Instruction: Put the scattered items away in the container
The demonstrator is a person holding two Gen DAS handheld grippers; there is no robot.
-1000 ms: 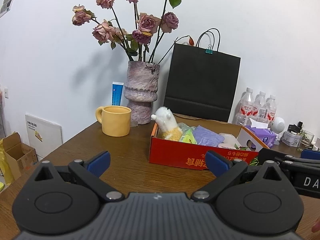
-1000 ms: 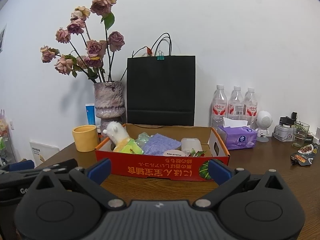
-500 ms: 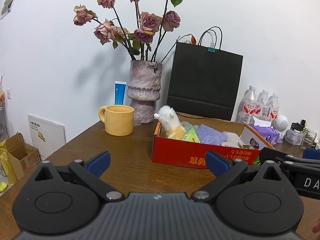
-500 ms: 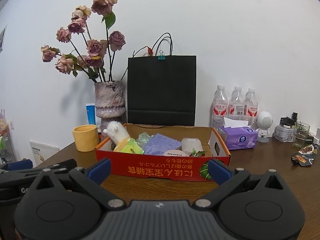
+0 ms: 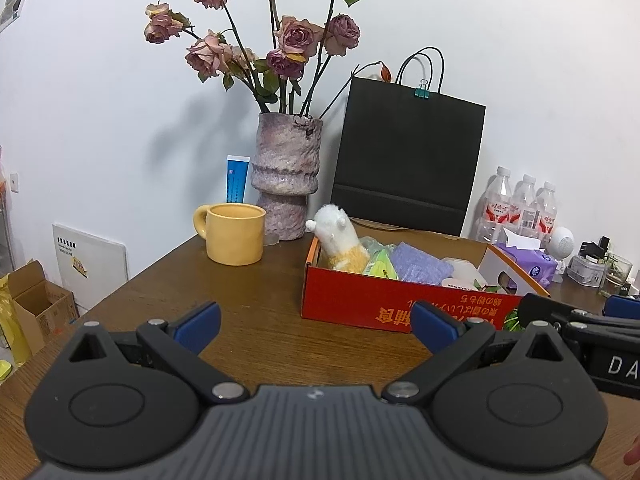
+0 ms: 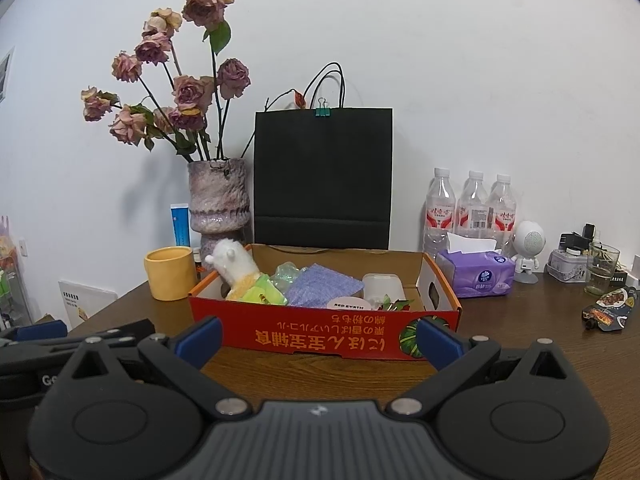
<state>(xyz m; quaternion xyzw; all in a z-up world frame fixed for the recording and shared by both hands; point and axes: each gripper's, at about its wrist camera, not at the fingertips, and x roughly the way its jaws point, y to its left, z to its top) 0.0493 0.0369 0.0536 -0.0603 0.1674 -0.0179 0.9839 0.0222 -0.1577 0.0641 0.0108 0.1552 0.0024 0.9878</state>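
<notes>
Wooden table [image 6: 520, 320]: red box [image 6: 320, 336] beyond both spread, empty claws.

left gripper [image 5: 316, 326] jaws spread empty, red box [image 5: 360, 304] ahead

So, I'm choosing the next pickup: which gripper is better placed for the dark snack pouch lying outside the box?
Right. The snack pouch lies right of the box, on the open right gripper side; the left view doesn't show it.
</notes>
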